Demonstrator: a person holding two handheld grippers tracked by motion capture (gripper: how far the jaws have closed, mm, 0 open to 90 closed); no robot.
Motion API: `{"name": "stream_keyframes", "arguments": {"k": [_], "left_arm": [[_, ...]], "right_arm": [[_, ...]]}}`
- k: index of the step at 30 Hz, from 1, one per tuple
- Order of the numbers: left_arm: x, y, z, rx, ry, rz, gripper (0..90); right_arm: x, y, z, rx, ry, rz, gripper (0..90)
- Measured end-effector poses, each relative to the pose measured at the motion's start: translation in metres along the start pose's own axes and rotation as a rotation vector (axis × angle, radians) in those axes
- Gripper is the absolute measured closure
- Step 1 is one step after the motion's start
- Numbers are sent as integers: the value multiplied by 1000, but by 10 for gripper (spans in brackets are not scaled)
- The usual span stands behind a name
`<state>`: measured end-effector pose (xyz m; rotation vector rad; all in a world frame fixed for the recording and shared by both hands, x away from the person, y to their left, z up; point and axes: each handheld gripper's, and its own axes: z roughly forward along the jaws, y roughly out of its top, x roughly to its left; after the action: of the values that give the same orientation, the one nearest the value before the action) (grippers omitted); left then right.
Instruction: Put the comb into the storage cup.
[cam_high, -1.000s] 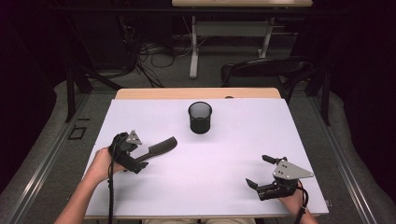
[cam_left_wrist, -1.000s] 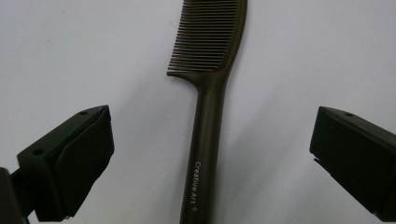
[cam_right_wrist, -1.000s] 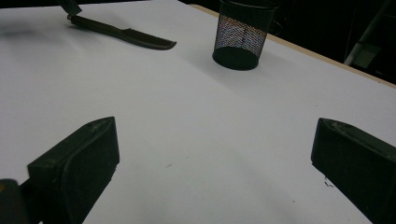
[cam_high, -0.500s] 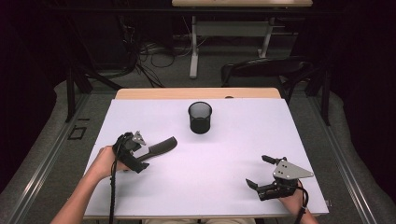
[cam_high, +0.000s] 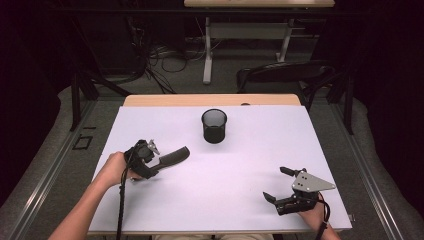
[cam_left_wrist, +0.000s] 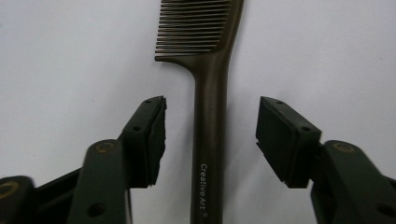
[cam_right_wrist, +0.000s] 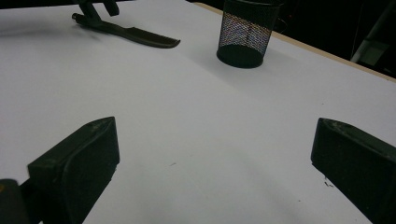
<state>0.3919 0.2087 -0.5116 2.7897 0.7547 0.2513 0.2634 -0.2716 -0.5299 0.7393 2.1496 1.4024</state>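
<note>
A dark brown comb (cam_left_wrist: 210, 116) lies flat on the white table top (cam_high: 240, 170), teeth pointing away from my left gripper (cam_left_wrist: 210, 135). That gripper is open, its jaws on either side of the comb's handle without touching it. Seen from above, the comb (cam_high: 172, 156) sticks out to the right of the left gripper (cam_high: 150, 162), left of centre. A black mesh cup (cam_high: 214, 126) stands upright at the middle back. My right gripper (cam_high: 276, 184) rests open near the front right corner, nothing between its jaws. Its own camera shows the cup (cam_right_wrist: 245, 32) and the comb (cam_right_wrist: 135, 35) far ahead.
The table's wooden back edge (cam_high: 210, 100) shows beyond the white top. Behind it are a dark chair (cam_high: 285, 75), desk legs (cam_high: 206, 50) and cables on the floor. A cable (cam_high: 121, 205) trails from the left gripper along the forearm.
The left gripper has slid a little along the comb's handle toward its end, with the hand shifting slightly. The right gripper has stayed put.
</note>
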Motion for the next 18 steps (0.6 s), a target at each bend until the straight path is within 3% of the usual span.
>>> {"name": "stream_keyframes", "arguments": {"k": [4,9,18], "left_arm": [[2,6,3,38,-5,7,524],[4,12,9,77,-29,16,564],[6,18,17,101,-58,26,658]], "right_arm": [[0,0,0,2,1,0,6],[0,0,0,3,2,0,6],[0,0,0,6,4,-1,6]]}}
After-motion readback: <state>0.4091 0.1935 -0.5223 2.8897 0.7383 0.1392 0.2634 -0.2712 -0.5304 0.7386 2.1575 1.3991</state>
